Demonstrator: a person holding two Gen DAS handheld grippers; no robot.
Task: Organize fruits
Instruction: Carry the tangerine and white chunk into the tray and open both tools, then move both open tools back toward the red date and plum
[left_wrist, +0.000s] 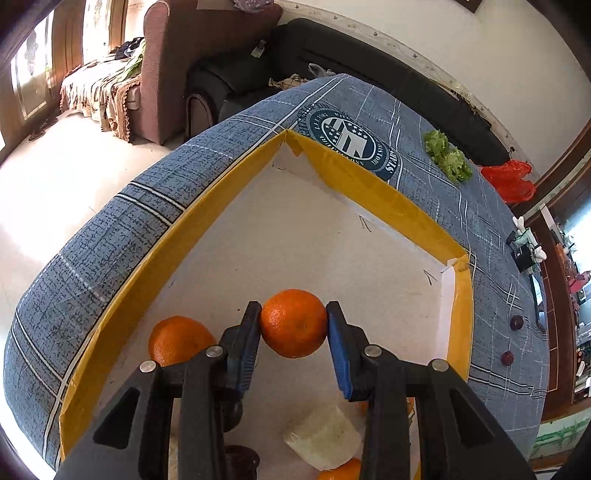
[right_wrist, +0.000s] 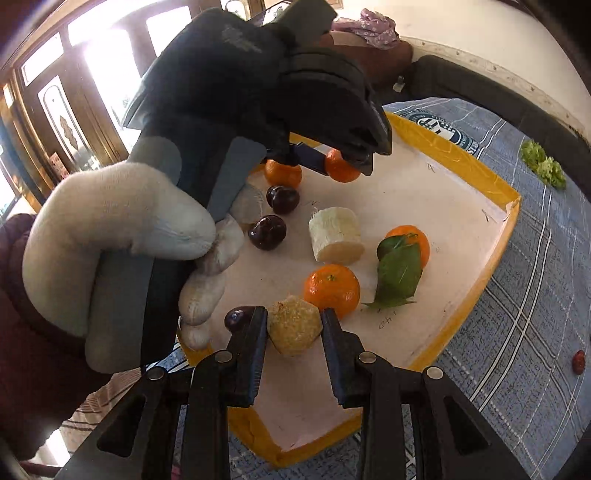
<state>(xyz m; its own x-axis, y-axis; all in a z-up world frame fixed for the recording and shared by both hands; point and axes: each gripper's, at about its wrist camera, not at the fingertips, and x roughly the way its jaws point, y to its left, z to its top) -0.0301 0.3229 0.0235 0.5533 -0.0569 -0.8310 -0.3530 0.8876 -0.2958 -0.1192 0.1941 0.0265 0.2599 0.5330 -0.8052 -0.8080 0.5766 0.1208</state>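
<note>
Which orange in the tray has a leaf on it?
The orange nearest the tray's far right corner, with green leaves attached. The other two lying in the tray are bare, and the fourth sits in the left gripper's fingers.

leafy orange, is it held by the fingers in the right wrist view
No, the leafy orange lies on the tray, while the right fingers grip a yellowish chunk.
</note>
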